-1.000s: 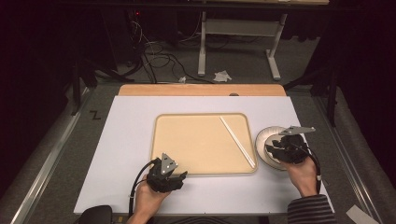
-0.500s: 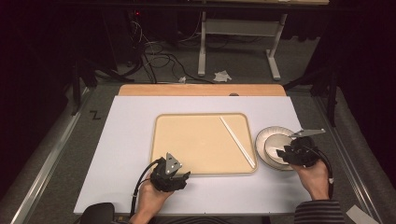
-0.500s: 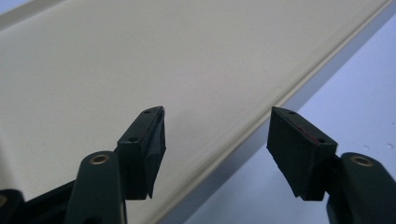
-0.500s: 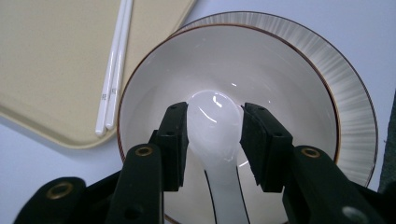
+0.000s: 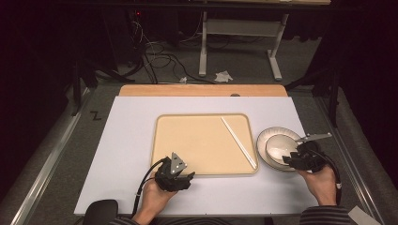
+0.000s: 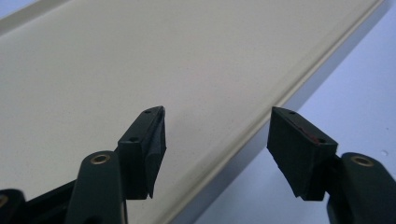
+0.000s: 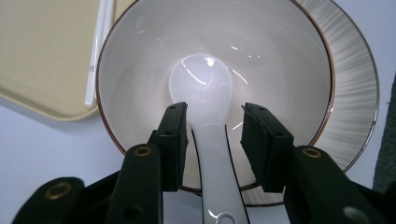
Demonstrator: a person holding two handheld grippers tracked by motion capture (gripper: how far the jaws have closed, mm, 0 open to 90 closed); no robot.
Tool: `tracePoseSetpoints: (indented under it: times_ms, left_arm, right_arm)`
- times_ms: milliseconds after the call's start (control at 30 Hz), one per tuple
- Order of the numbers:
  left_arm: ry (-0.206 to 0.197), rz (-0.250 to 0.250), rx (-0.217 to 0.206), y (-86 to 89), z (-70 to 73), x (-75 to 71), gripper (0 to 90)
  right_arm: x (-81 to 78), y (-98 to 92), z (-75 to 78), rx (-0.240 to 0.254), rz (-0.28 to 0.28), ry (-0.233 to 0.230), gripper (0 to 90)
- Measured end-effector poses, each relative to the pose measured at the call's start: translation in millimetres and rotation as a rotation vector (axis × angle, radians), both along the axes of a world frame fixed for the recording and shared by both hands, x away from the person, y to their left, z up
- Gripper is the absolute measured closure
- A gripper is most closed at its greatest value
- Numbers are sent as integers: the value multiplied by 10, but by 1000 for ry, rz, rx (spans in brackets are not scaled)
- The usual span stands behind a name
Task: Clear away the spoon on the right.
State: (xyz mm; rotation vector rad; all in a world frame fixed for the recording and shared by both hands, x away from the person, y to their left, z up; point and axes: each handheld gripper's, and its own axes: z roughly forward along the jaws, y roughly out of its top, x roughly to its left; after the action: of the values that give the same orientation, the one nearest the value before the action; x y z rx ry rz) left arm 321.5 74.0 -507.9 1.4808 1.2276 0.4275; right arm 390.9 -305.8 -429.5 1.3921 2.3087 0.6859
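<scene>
Our right hand-held gripper [image 5: 290, 161] has drawn back from over the bowl [image 5: 280, 149] toward its right edge; now it sits at the near-right rim. Its jaws have just been closing, with the white spoon [image 7: 208, 121] between them, the pads not yet pressing.

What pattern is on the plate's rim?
Fine grey radial stripes on the plate, clearest in the right gripper view.

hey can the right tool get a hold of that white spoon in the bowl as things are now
Probably yes. The right tool already has its jaws on either side of the white spoon, whose handle sticks out over the rim of the bowl. Nothing lies between the pads and the handle; a gap shows on the right side.
</scene>
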Motion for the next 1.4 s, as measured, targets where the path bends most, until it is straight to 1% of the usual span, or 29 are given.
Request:
tracePoseSetpoints:
  times_ms: [133,200,233,267,300,367,433,467,500,533,633,733,800,900,1067,1200,1400]
  left_arm:
    - [-2,-8,-4,-19,0,14,375]
    - [-2,-17,-4,-37,1,24,375]
    - [-2,-17,-4,-37,1,24,375]
    - [-1,-26,9,-47,-3,30,375]
    - [-3,-24,-1,-58,-5,33,375]
    - [-3,-26,-1,-64,-7,34,375]
    - [-4,-27,2,-69,-8,34,375]
    - [-6,-25,3,-68,-7,32,375]
    - [-6,-25,5,-64,-6,30,375]
    - [-6,-25,5,-64,-6,30,375]
    - [-8,-22,7,-61,-5,30,375]
    - [-8,-22,7,-66,-9,32,375]
    - [-7,-22,10,-68,-12,32,375]
    - [-7,-24,17,-64,-11,29,375]
    - [-9,-22,9,-64,-10,37,375]
    - [-6,-24,9,-66,-14,39,375]
    - [-7,-22,9,-65,-10,39,375]
  right_arm:
    - [-31,-56,2,4,-14,8,683]
    - [-56,-90,-3,3,-25,28,710]
    - [-56,-90,-3,3,-25,28,710]
    - [-59,-107,-19,-4,-23,34,716]
    - [-63,-106,-26,-1,-28,43,719]
    - [-62,-110,-32,-7,-25,43,721]
    - [-63,-108,-49,-3,-26,55,732]
    - [-54,-110,-70,-3,-25,66,803]
    - [-46,-116,-84,-5,-17,67,815]
    - [-45,-110,-93,0,-18,72,811]
    - [-37,-106,-110,-7,-6,81,818]
    - [-32,-114,-117,0,-5,82,839]
    - [-35,-120,-111,12,-14,87,840]
    - [-35,-135,-106,20,-14,79,841]
    - [-42,-153,-103,17,-18,74,841]
    - [-41,-161,-104,29,-18,74,841]
    - [-55,-166,-78,36,-21,54,841]
